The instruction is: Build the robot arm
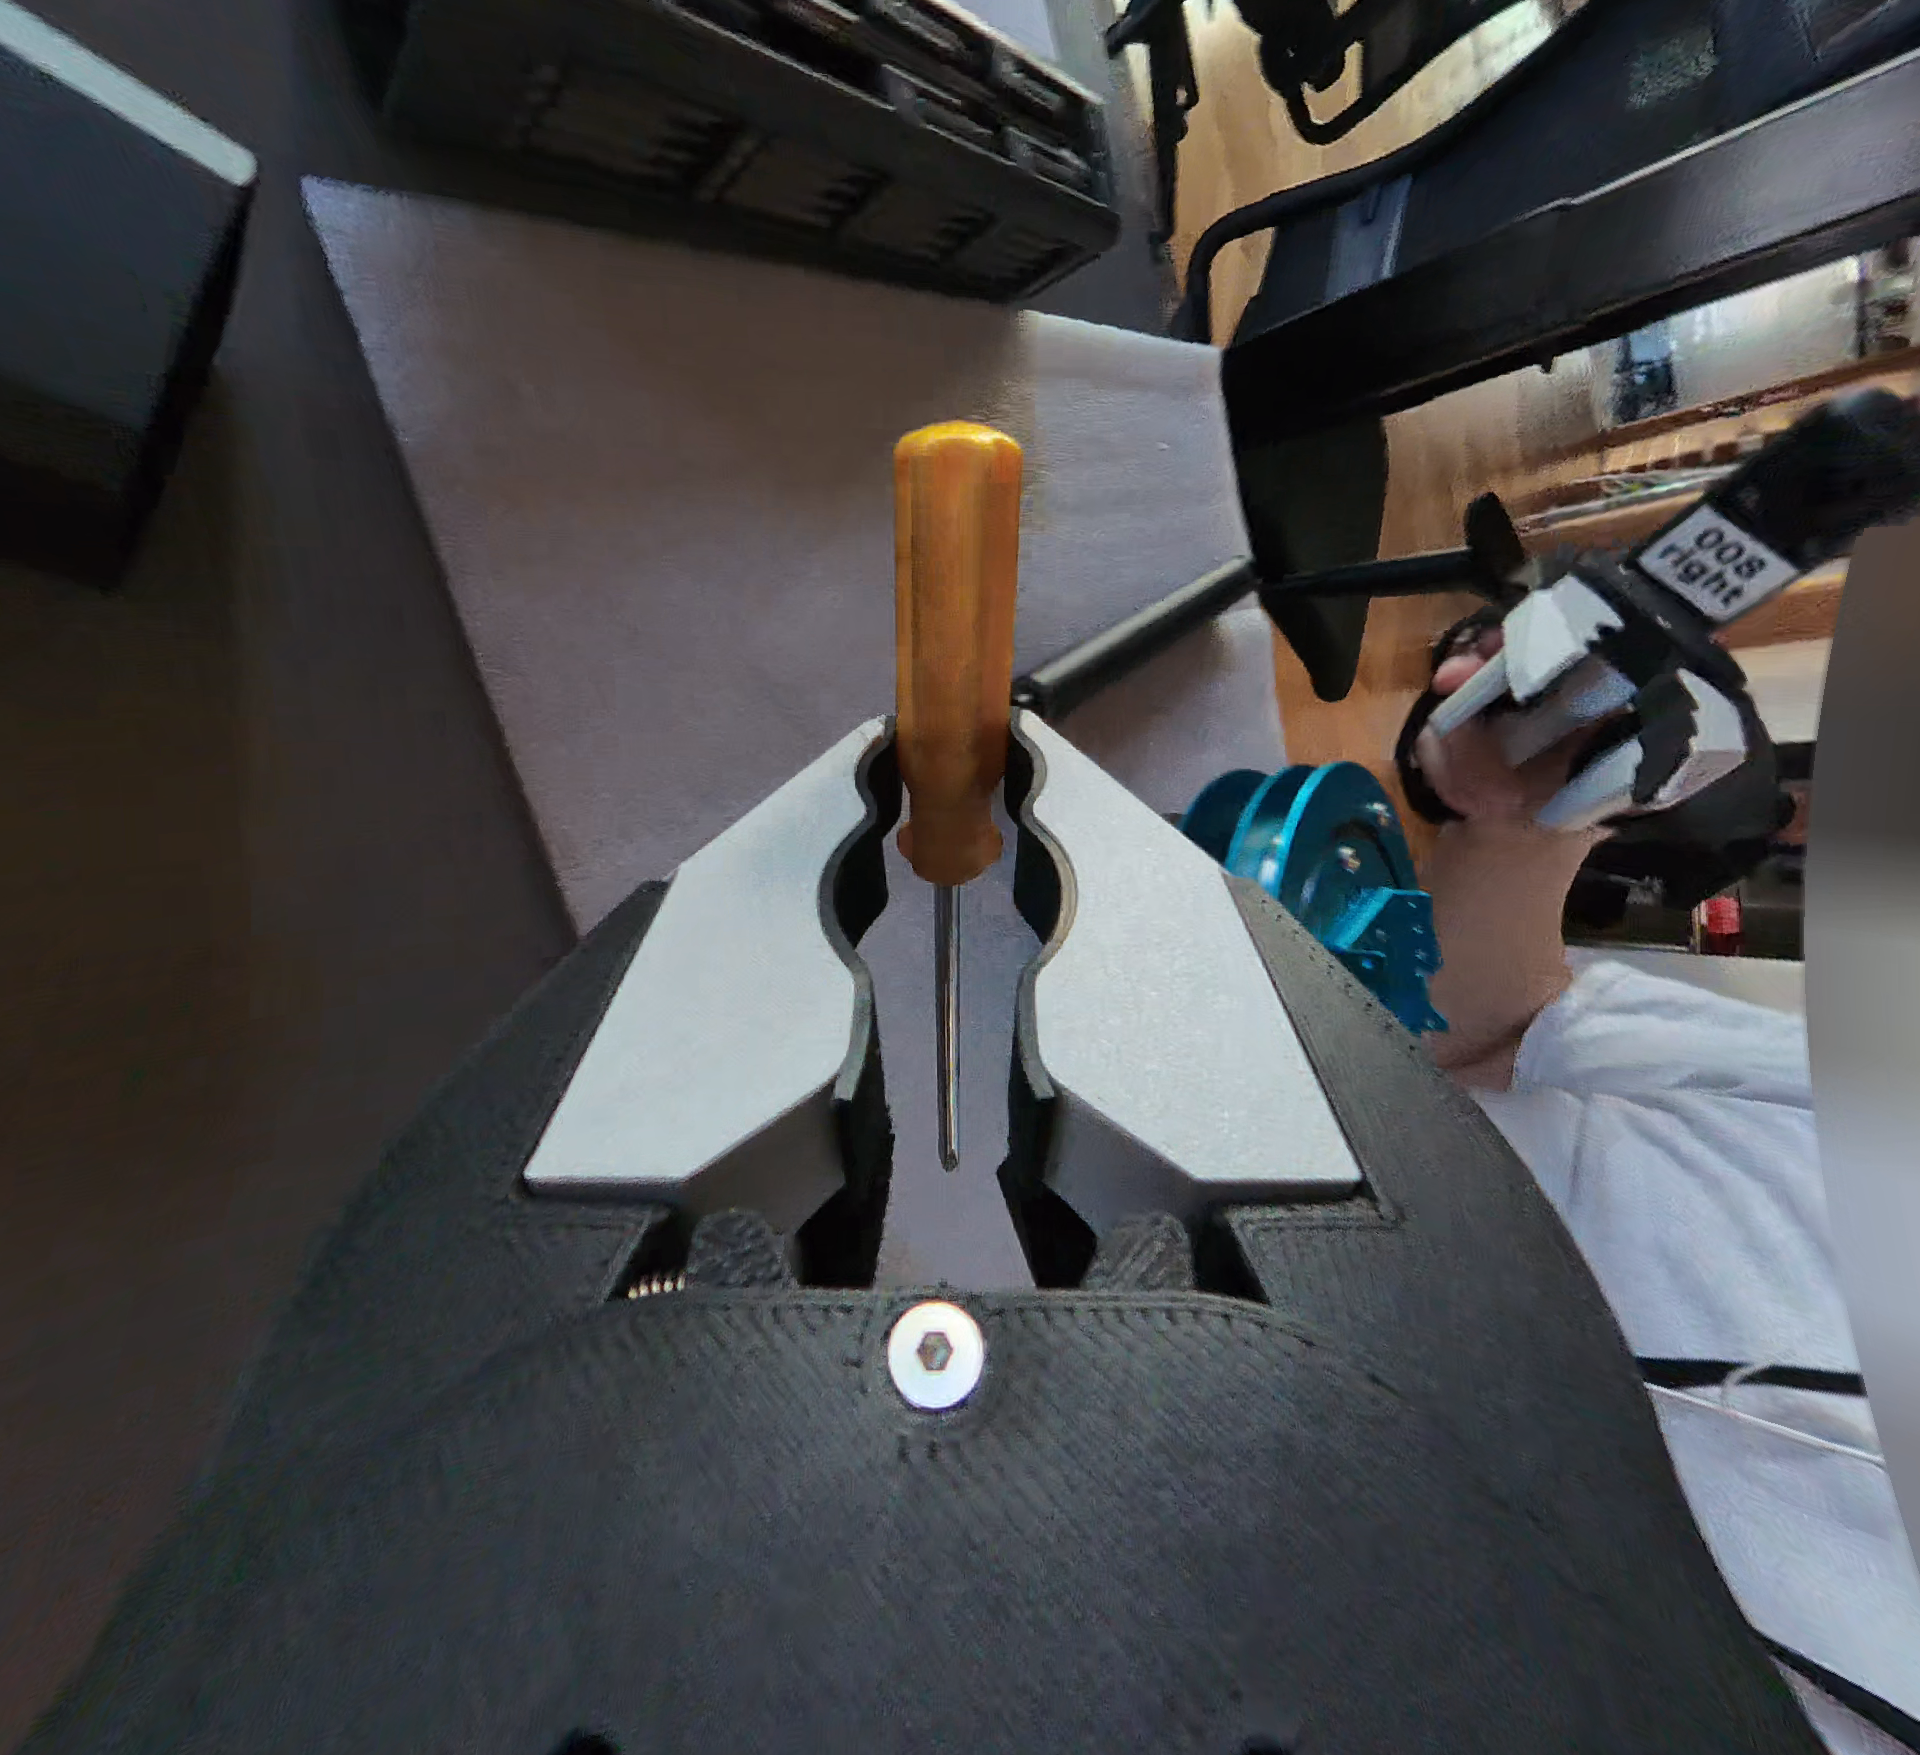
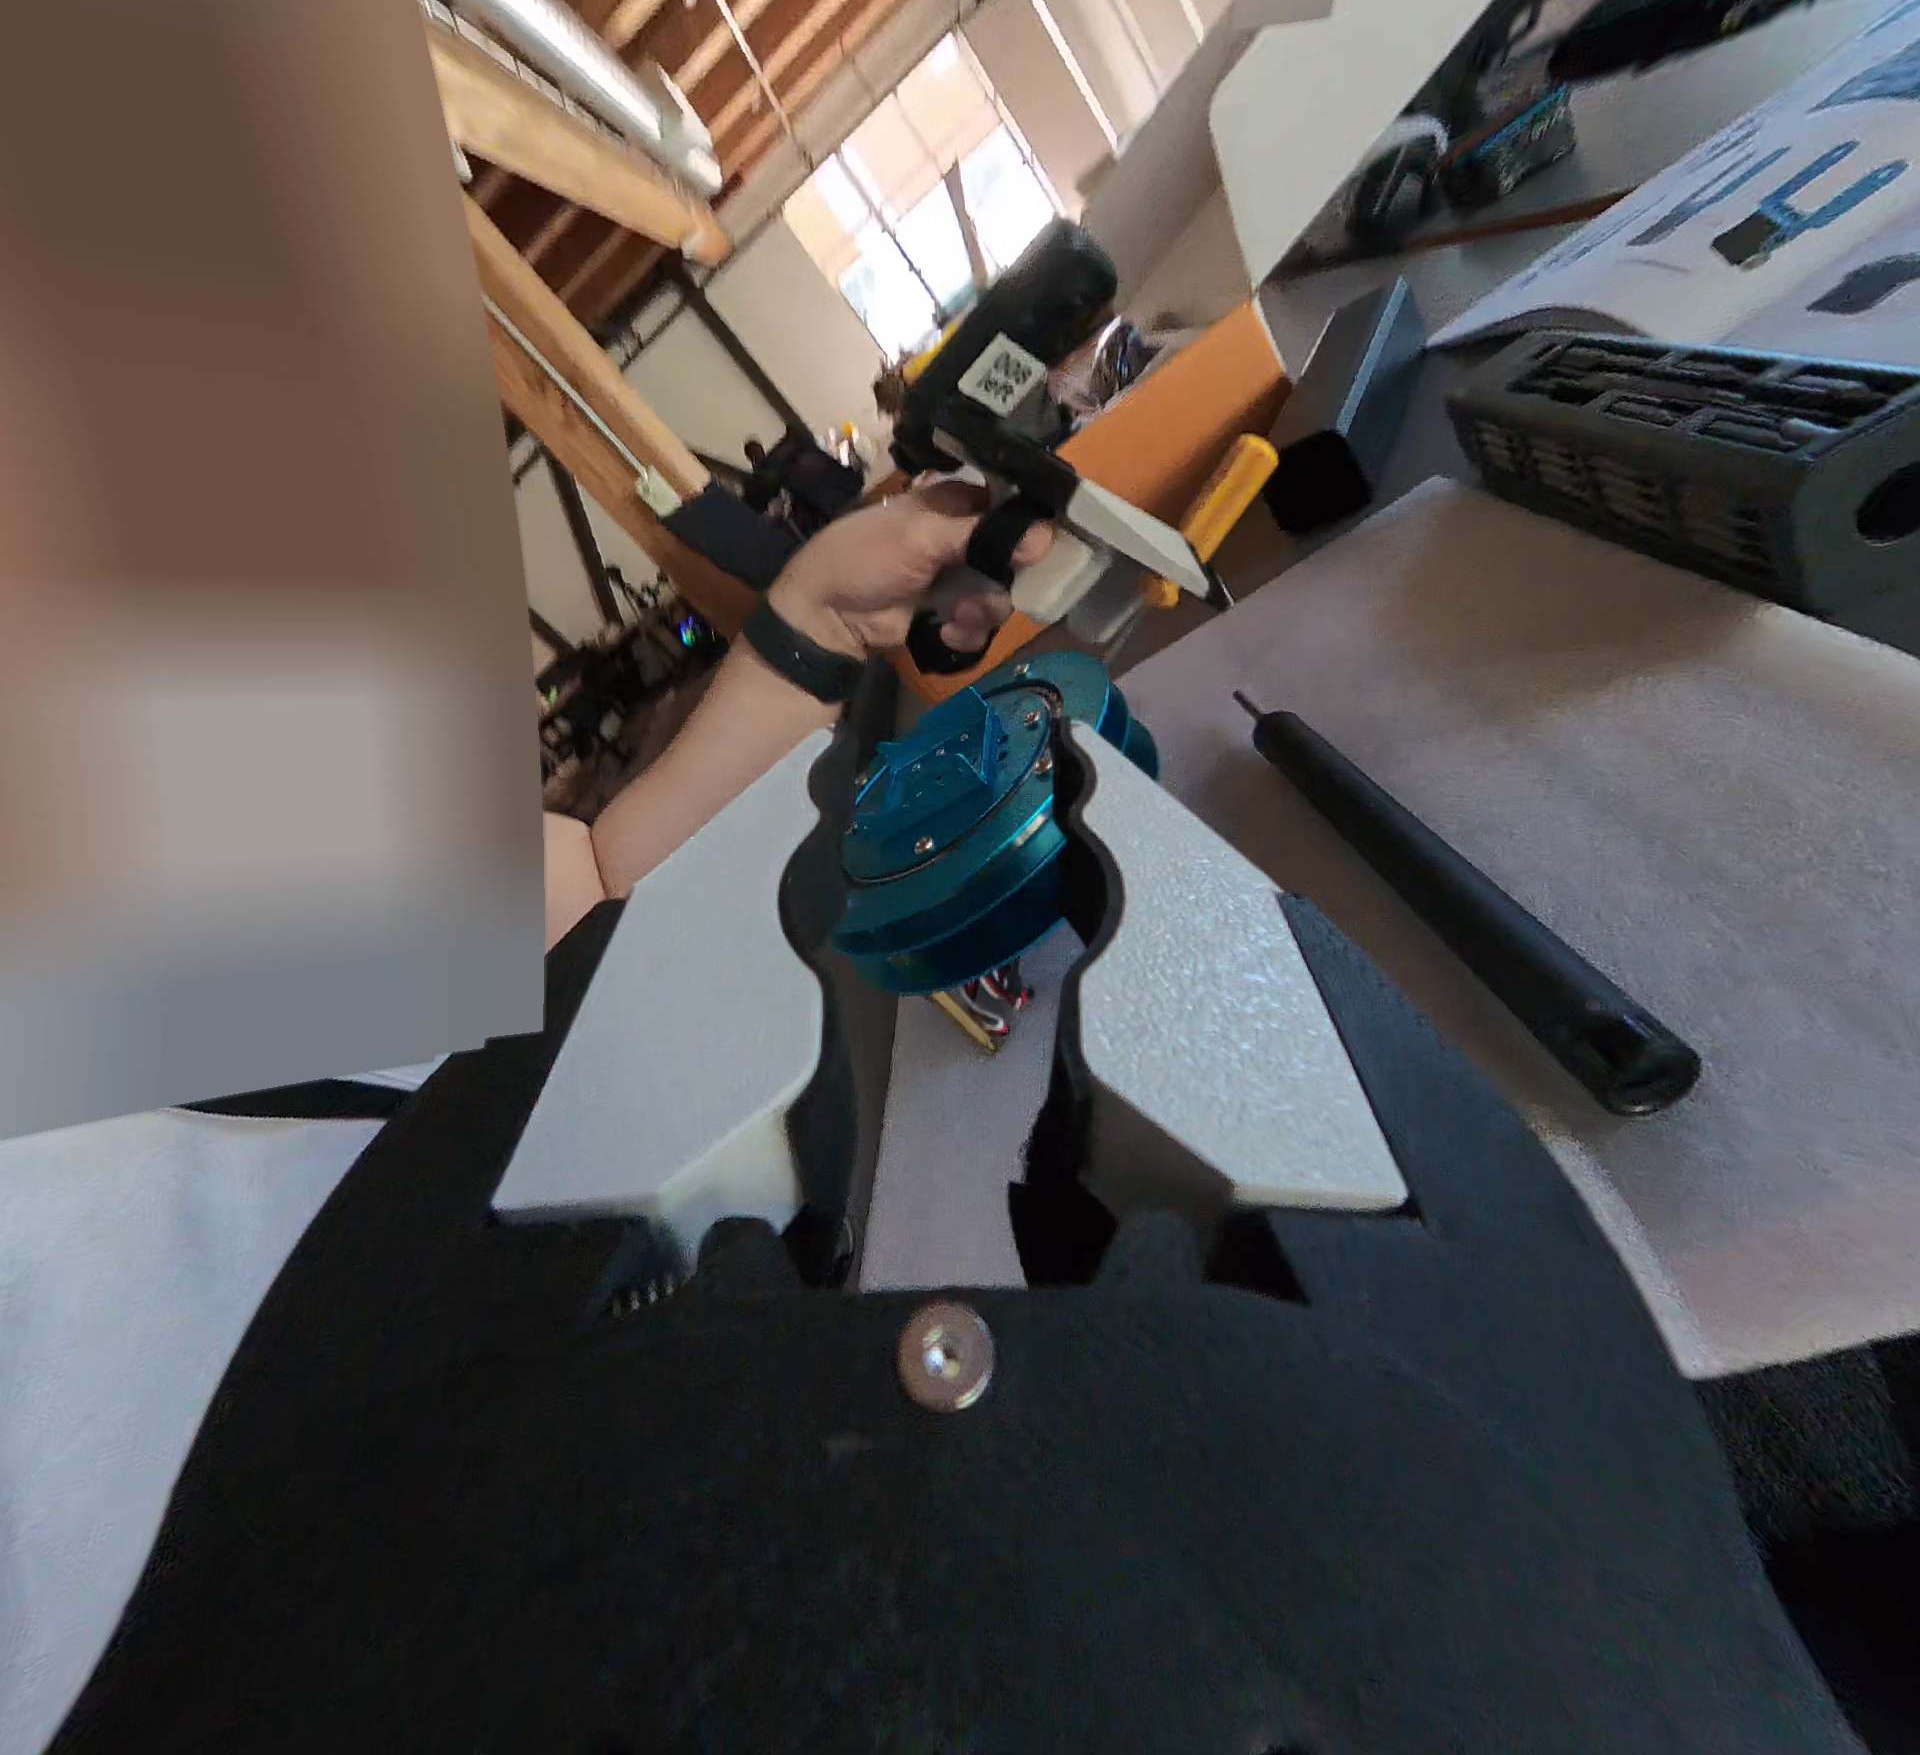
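Above the grey mat (image 1: 675, 479), our left claw (image 1: 954, 760) grips an orange-handled screwdriver (image 1: 956, 645); our right claw (image 2: 951, 806) clamps a blue motor (image 2: 951, 858); black driver (image 2: 1455, 905) lies unused.

Daylit, sharp up close, warped at the edges

Bright windows (image 2: 914, 219) blow out; wide-angle bending curves borders, far background smears, and soft shadows fall.

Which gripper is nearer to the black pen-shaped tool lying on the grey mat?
Right, though not by much. The right gripper, shut on the blue metal part, sits just beside the black pen-shaped tool. The left gripper, shut on the orange screwdriver, is off the grey mat.
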A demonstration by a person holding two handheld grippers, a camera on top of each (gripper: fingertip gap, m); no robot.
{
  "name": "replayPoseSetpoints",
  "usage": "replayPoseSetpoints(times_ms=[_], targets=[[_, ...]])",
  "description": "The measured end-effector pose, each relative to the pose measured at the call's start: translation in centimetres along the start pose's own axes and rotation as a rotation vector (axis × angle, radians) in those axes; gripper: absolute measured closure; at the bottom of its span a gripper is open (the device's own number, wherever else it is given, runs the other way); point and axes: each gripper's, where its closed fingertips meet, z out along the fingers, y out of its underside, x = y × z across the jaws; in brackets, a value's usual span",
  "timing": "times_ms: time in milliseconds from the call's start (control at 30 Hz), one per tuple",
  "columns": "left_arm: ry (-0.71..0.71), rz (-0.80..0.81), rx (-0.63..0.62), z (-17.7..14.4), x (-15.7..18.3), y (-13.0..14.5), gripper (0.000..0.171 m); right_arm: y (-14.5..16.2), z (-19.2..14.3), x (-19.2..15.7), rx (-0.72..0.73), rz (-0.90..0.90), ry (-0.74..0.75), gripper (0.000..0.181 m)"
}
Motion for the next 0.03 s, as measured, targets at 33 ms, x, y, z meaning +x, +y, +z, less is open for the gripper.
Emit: replayPoseSetpoints(times_ms=[33], targets=[[-0.045, 0.003, -0.014, 0.23, -0.92, 0.18, 0.154, 0.16, -0.06, 0.03, 0.054, -0.001, -0.009, 0.144]])
